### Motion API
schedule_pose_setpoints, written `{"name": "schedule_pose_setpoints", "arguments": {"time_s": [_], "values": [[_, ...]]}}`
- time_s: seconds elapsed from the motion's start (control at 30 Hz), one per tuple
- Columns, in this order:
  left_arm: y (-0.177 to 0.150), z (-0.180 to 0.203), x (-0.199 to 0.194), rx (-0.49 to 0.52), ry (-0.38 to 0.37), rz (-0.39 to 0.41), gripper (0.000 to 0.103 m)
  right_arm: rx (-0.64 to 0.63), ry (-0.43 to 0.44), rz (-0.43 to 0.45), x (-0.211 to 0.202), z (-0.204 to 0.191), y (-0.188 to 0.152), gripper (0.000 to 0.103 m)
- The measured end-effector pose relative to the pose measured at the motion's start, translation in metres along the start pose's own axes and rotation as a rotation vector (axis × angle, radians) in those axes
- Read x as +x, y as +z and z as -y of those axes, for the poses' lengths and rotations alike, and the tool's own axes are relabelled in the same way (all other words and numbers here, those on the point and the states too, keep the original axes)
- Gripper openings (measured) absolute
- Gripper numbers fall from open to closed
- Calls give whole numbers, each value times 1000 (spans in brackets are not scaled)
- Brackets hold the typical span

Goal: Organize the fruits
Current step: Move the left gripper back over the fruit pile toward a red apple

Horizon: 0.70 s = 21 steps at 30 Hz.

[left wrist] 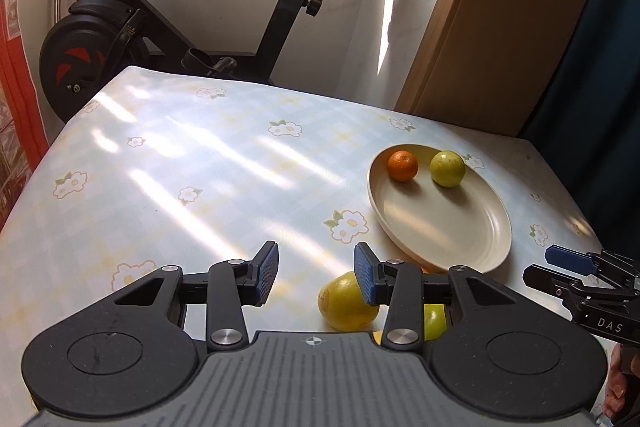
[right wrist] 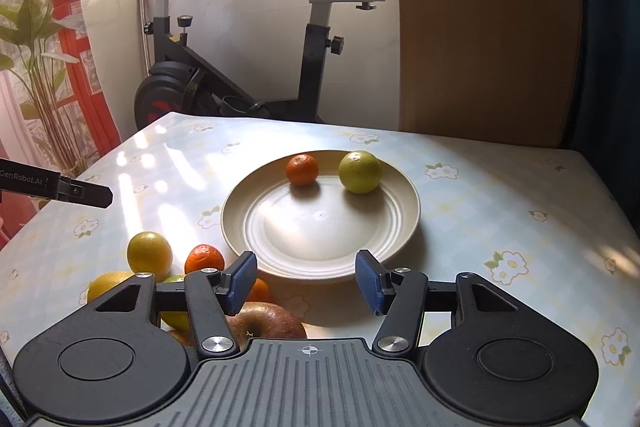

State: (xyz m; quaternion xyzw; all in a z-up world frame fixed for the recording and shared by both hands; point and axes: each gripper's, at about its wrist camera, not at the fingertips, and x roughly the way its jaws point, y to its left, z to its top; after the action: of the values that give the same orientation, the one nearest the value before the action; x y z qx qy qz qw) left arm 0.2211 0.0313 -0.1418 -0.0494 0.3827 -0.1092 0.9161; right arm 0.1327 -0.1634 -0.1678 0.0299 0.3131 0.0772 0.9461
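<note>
A cream plate (right wrist: pixel 400 227) (left wrist: pixel 480 239) on the flowered table holds a small orange (right wrist: pixel 302 169) (left wrist: pixel 402 165) and a green-yellow fruit (right wrist: pixel 359 171) (left wrist: pixel 447 168) at its far side. My right gripper (right wrist: pixel 307 281) is open and empty, hovering over the plate's near rim. Left of it lie loose fruits: a yellow-green one (right wrist: pixel 149 254), an orange (right wrist: pixel 205 259), a reddish apple (right wrist: pixel 272 321) and others partly hidden. My left gripper (left wrist: pixel 316 277) is open and empty above the table, just left of a yellow fruit (left wrist: pixel 344 305). The right gripper shows in the left wrist view (left wrist: pixel 560 265).
An exercise bike (right wrist: pixel 240 87) stands behind the table's far edge. A wooden panel (right wrist: pixel 480 27) rises at the back right. A curtain and plant (right wrist: pixel 32 47) are at the left. The left gripper's finger (right wrist: pixel 80 191) shows at the left edge of the right wrist view.
</note>
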Motion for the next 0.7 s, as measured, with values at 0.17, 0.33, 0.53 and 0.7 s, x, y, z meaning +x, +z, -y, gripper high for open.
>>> {"name": "schedule_pose_setpoints", "arguments": {"time_s": [0.17, 0.33, 0.53, 0.7], "values": [[-3, 2, -2, 4, 0, 1, 44, 0, 15, -21, 1, -6, -5, 51], [-4, 5, -2, 13, -12, -6, 44, 0, 28, -31, 0, -11, -9, 52], [-8, 9, -2, 23, -22, -17, 44, -2, 41, -43, 1, -12, -12, 55], [-11, 12, -2, 27, -32, -32, 44, -5, 46, -50, 0, -14, -13, 55]]}}
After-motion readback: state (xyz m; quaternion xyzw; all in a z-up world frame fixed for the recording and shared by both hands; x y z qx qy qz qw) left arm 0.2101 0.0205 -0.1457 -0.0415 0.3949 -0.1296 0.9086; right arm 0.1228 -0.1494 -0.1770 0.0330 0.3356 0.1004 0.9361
